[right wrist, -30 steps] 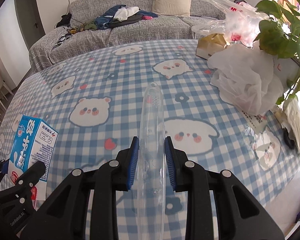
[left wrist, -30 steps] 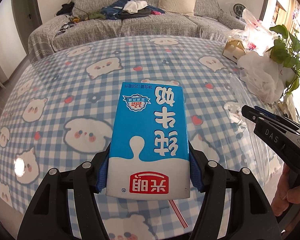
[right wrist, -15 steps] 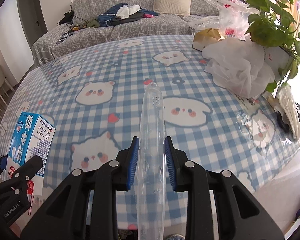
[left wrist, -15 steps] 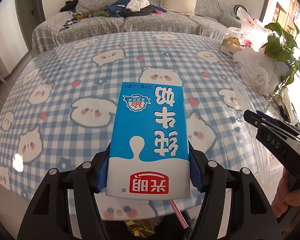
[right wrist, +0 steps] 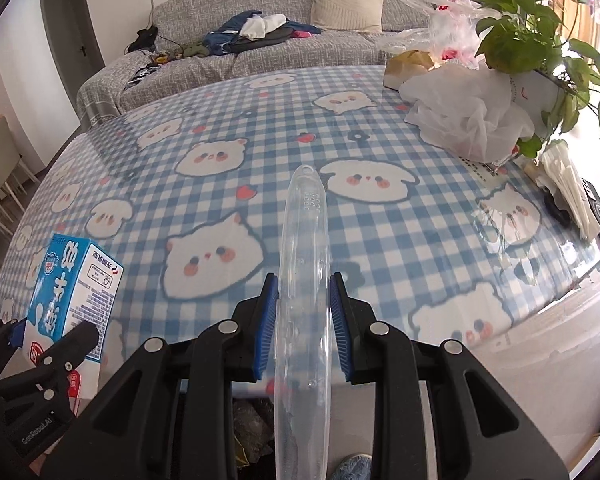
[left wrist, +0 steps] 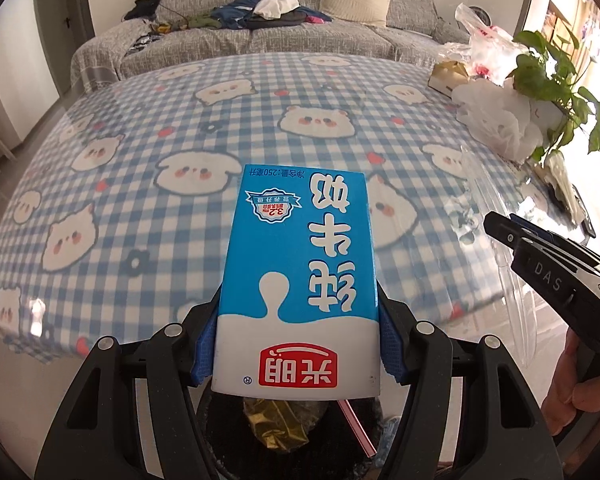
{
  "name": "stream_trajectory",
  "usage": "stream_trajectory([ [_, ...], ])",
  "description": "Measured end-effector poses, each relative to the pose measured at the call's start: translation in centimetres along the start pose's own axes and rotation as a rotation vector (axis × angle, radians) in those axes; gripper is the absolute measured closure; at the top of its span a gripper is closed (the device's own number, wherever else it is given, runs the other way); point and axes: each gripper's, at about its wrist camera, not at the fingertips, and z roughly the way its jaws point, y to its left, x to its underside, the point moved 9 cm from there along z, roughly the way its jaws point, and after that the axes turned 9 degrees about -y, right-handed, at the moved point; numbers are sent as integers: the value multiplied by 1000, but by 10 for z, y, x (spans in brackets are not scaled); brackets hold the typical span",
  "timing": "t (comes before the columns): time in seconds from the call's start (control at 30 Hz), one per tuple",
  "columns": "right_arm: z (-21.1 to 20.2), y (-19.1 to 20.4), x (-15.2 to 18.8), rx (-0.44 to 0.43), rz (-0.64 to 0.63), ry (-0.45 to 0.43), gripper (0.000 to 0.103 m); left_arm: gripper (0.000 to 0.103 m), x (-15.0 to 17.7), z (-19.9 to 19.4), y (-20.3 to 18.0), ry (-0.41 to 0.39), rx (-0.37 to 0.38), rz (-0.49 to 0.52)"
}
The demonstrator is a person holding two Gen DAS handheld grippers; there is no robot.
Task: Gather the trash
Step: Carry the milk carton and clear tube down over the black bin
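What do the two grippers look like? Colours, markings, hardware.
Both are black plastic two-finger grippers with angular linkage arms, silver pivot screws and blue ribbed pads inside the fingertips. The left gripper shows "GenRobot.AI" lettering on its body in the right wrist view. The right gripper carries "DAS" lettering on its side. A bare hand holds it; no cables visible.

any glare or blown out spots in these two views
Left wrist view: a small specular glint on the tablecloth at lower left, and window light washes out the right edge. Right wrist view: the table's right edge beyond the potted plant is overexposed.
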Motion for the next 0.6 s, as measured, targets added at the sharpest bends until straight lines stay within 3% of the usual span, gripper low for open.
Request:
stream_trajectory([
  [0.6, -41, -5, 83, -6, -11, 3, 78, 41, 68, -40, 23, 3, -6, -15],
])
